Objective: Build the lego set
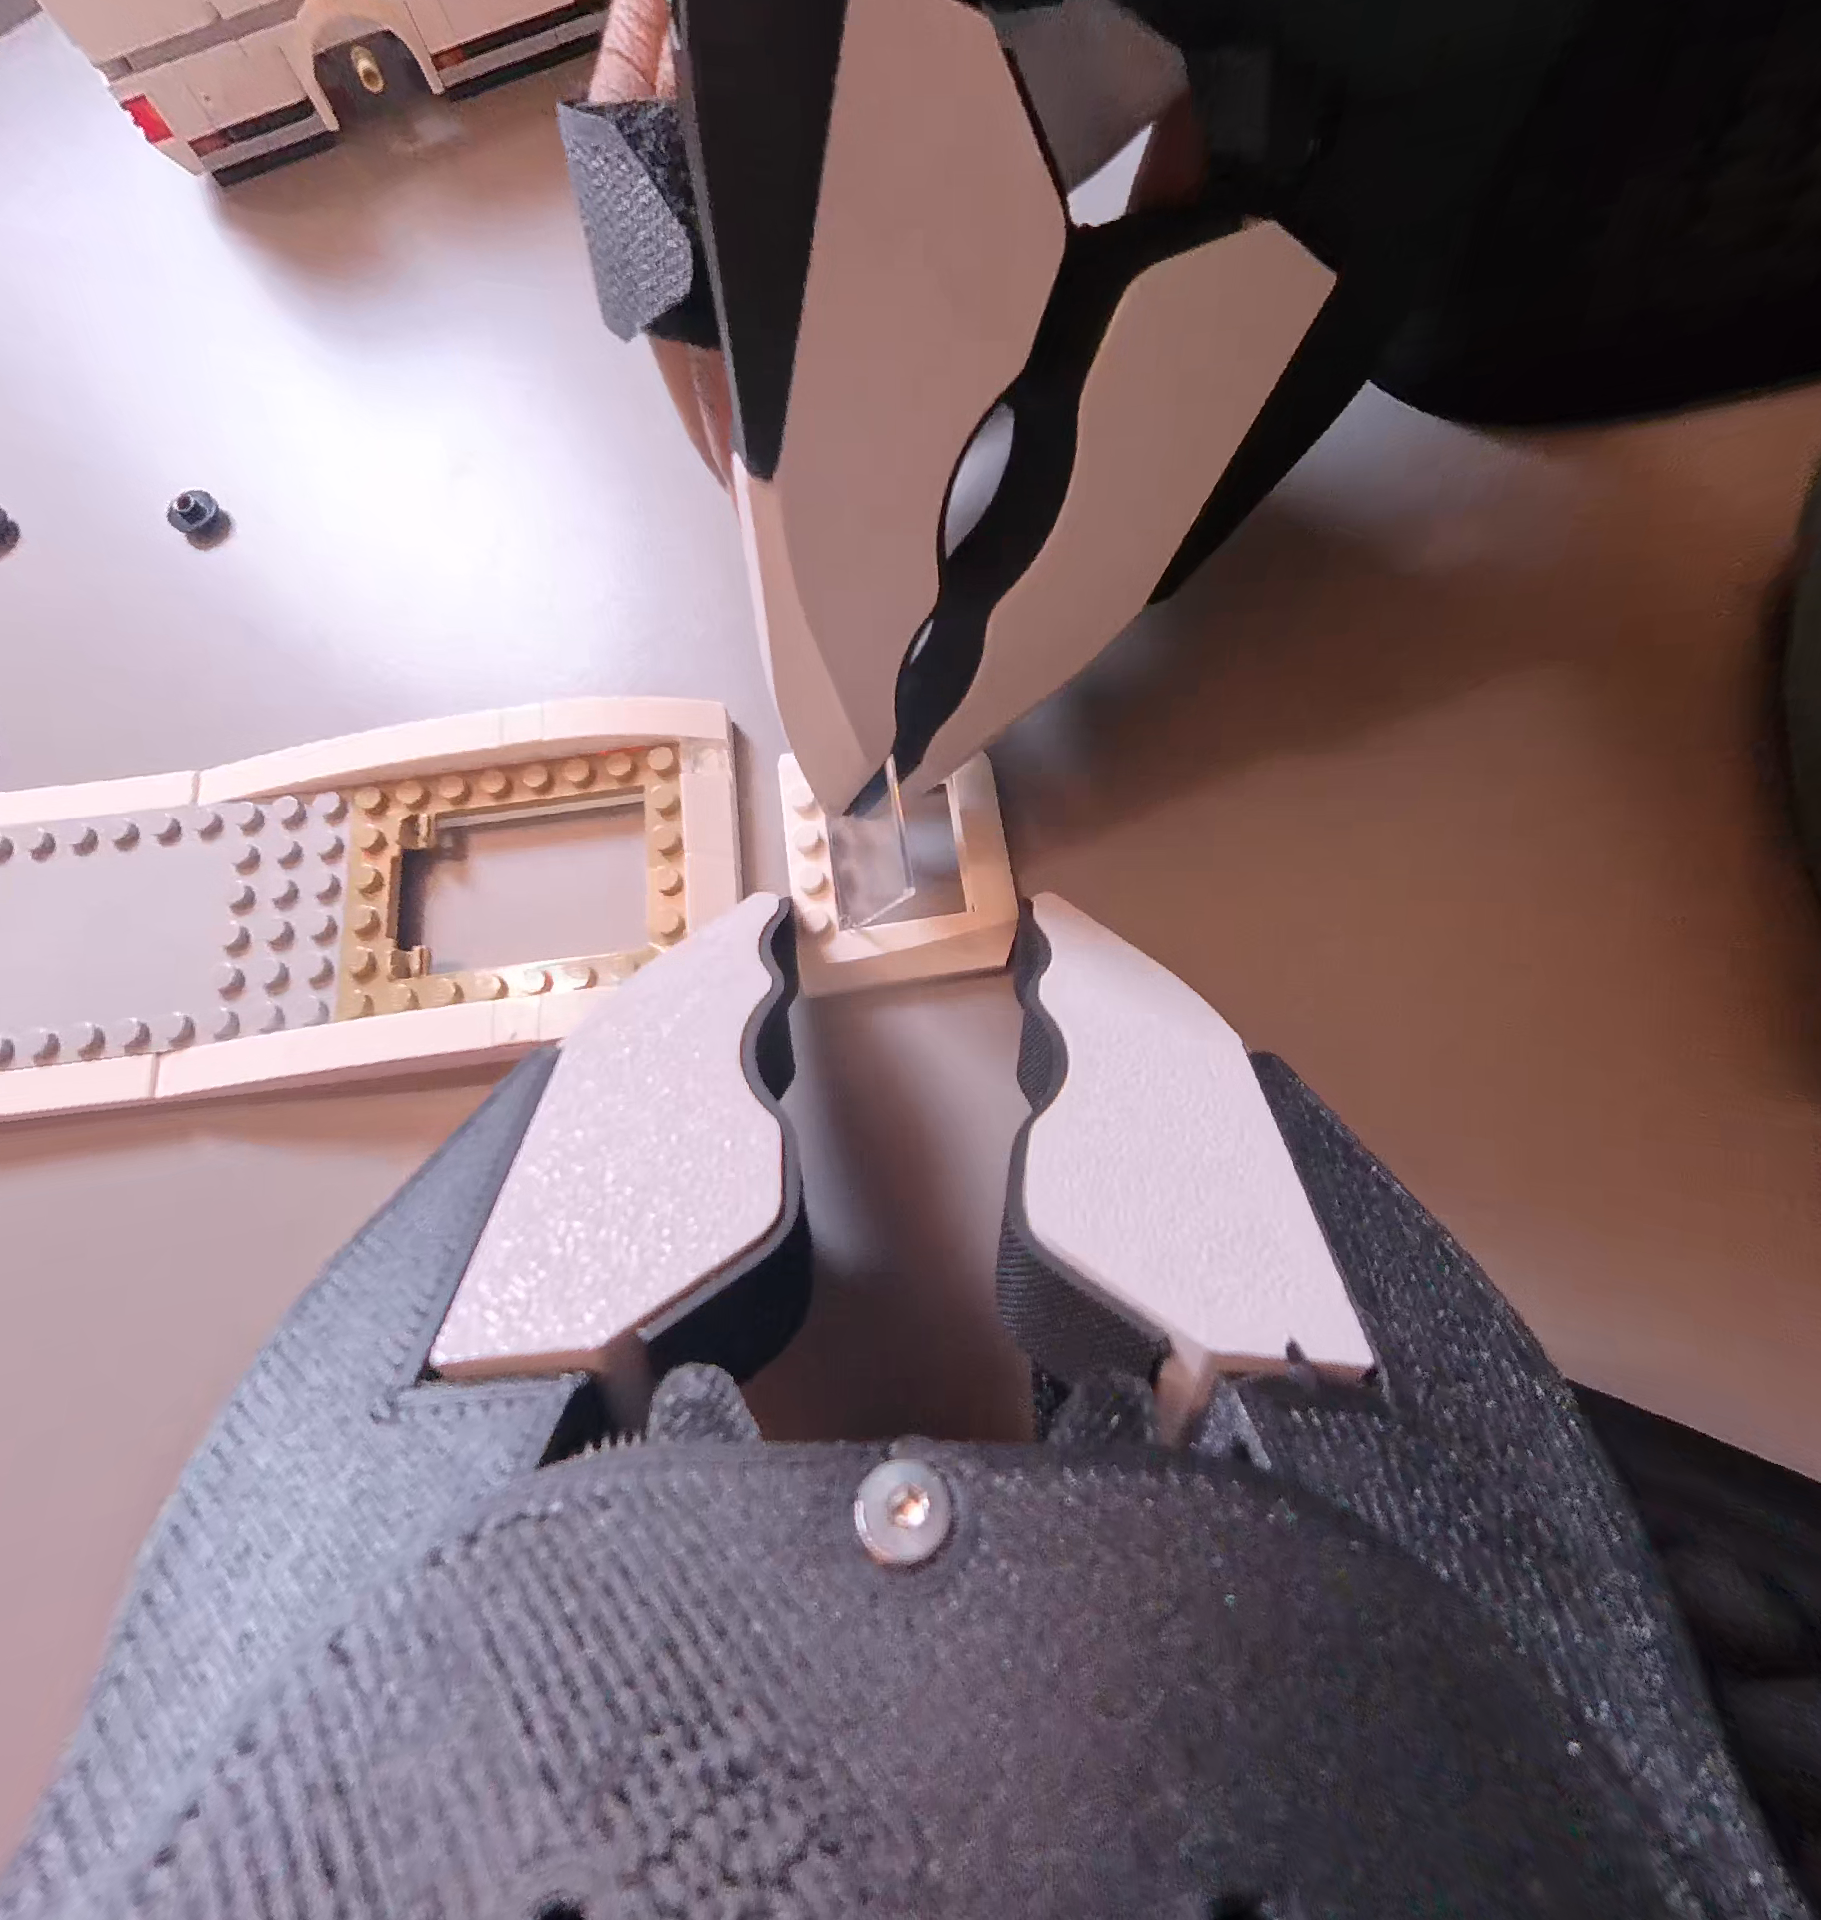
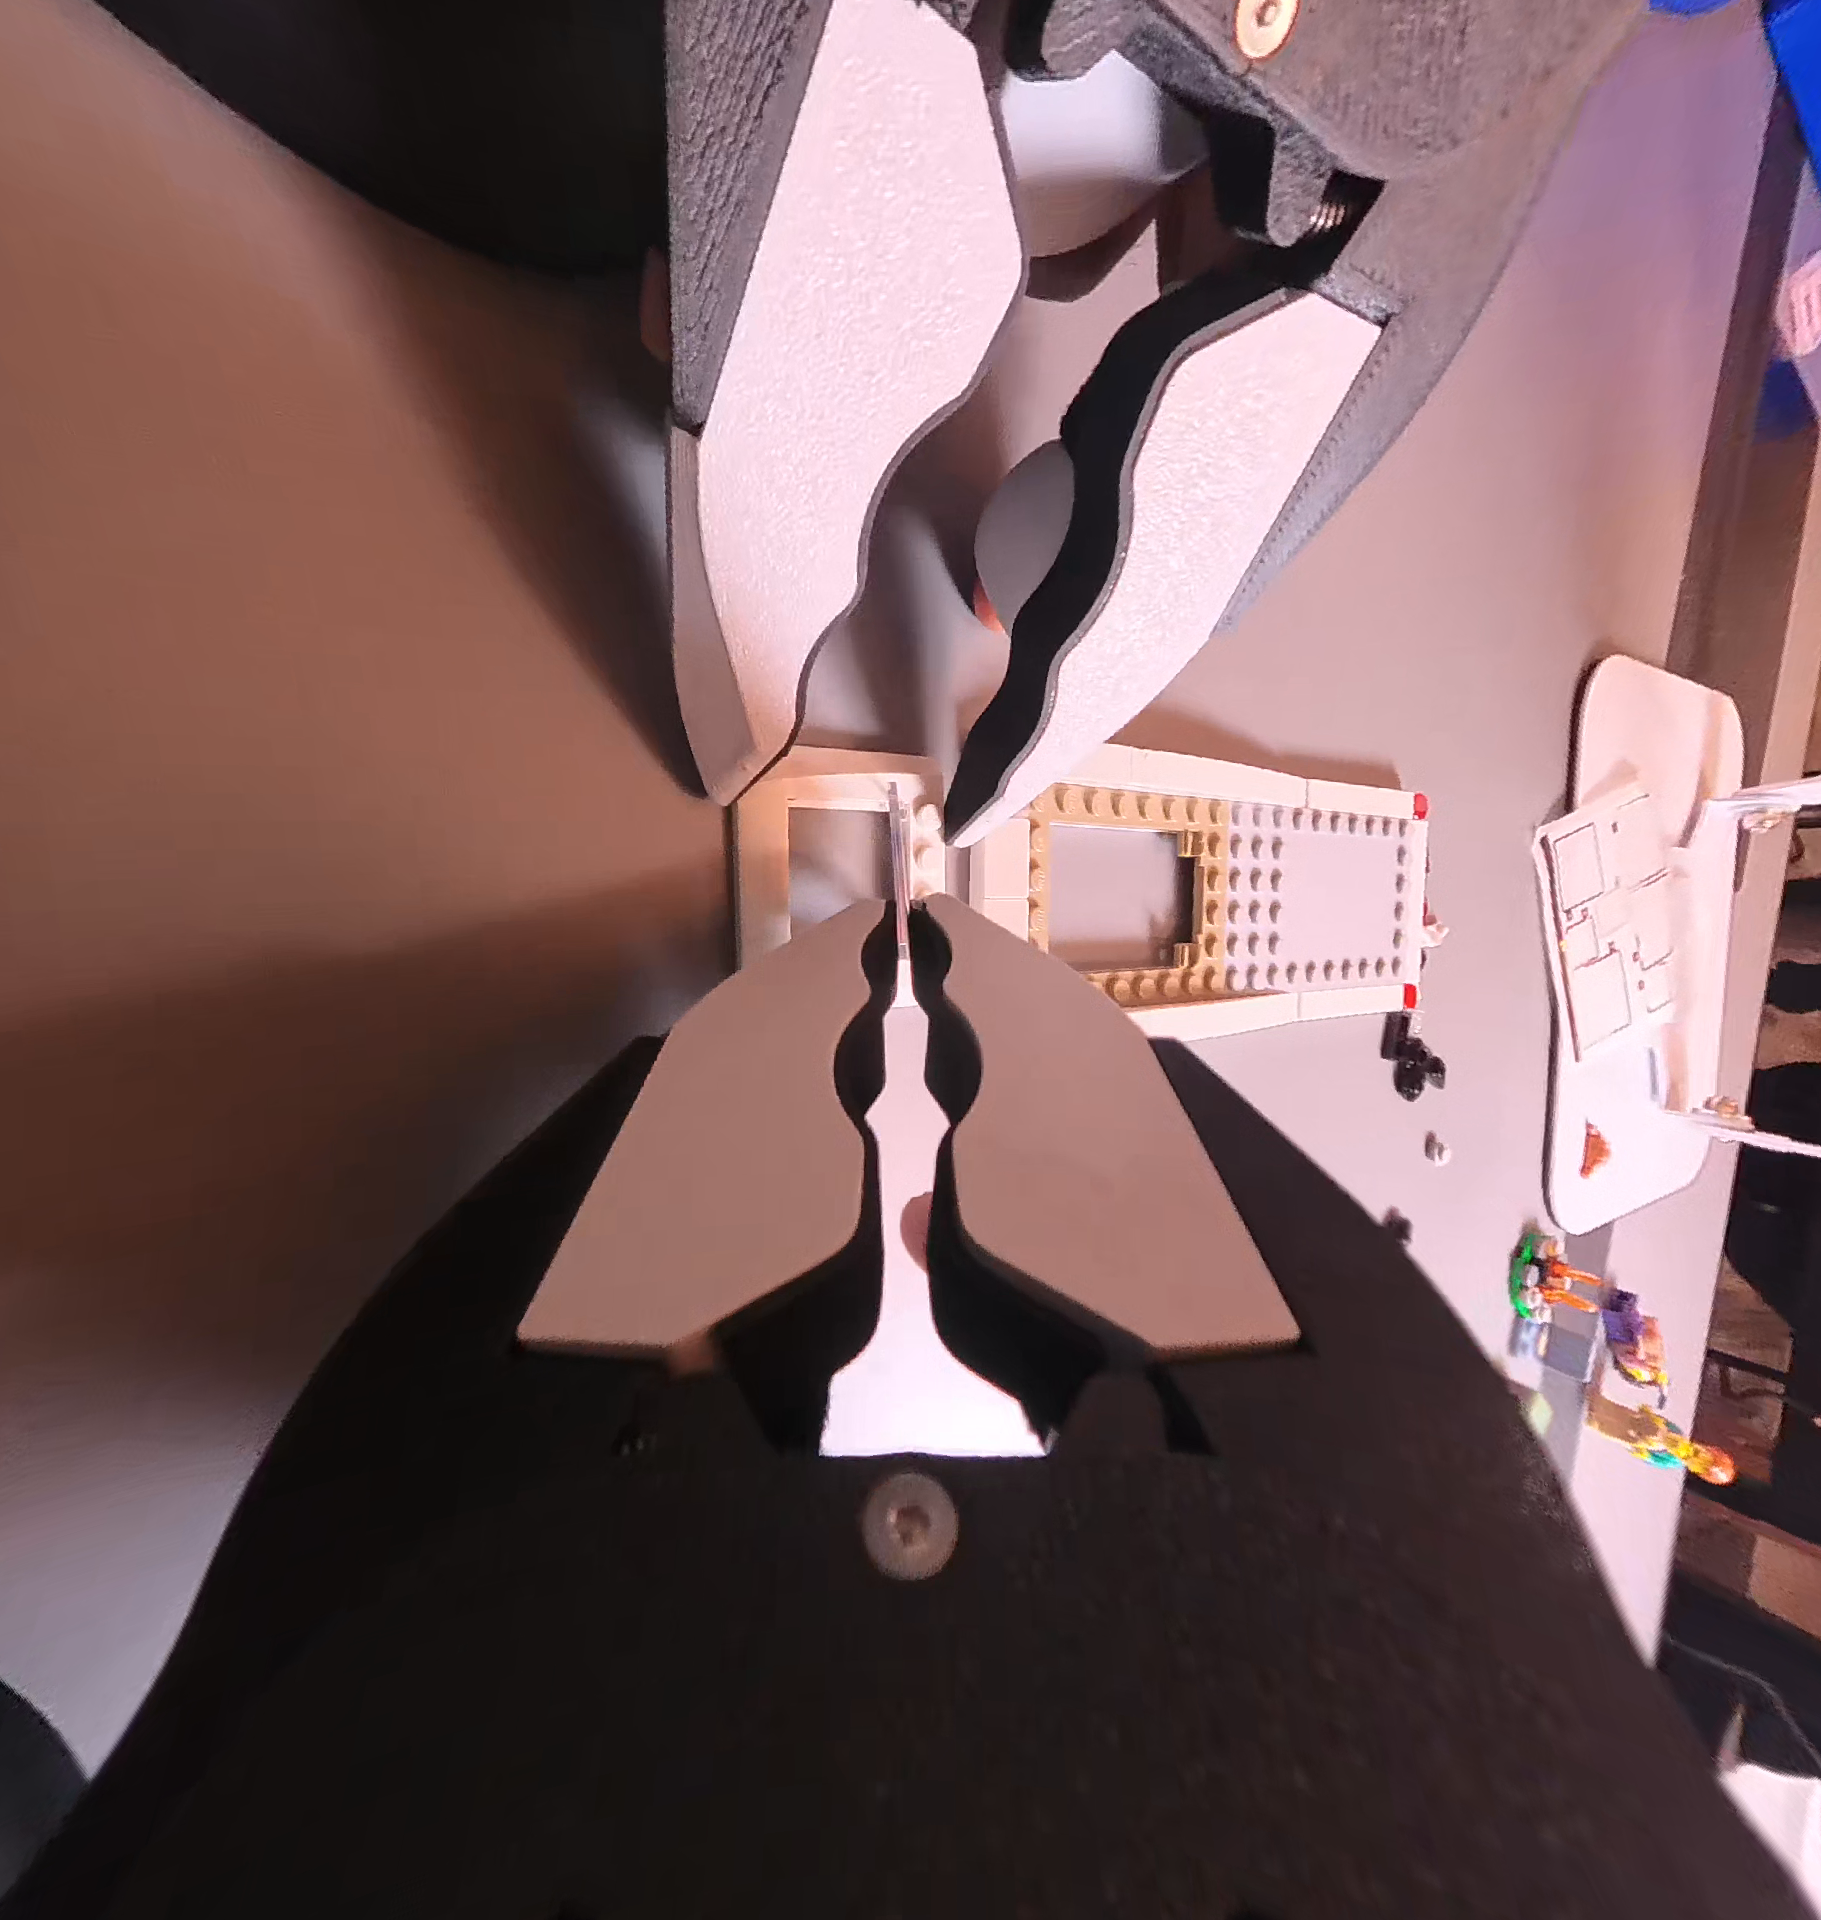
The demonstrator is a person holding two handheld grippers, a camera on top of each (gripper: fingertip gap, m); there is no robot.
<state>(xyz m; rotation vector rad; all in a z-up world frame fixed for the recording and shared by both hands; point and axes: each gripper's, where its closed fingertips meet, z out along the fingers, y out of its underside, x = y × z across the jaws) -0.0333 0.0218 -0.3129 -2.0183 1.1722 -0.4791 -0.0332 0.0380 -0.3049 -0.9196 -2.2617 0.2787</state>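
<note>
Right gripper (image 2: 904,914) jaws pinching thin clear pane (image 1: 875,868), left gripper (image 1: 906,935) jaws clamping studded white frame (image 1: 901,951)

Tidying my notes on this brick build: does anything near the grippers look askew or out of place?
Yes. A clear pane stands tilted on edge over the white window frame rather than seated flat in its opening, pinched at its top by the right gripper. The left gripper brackets the frame's near end. Nothing looks damaged.
</note>
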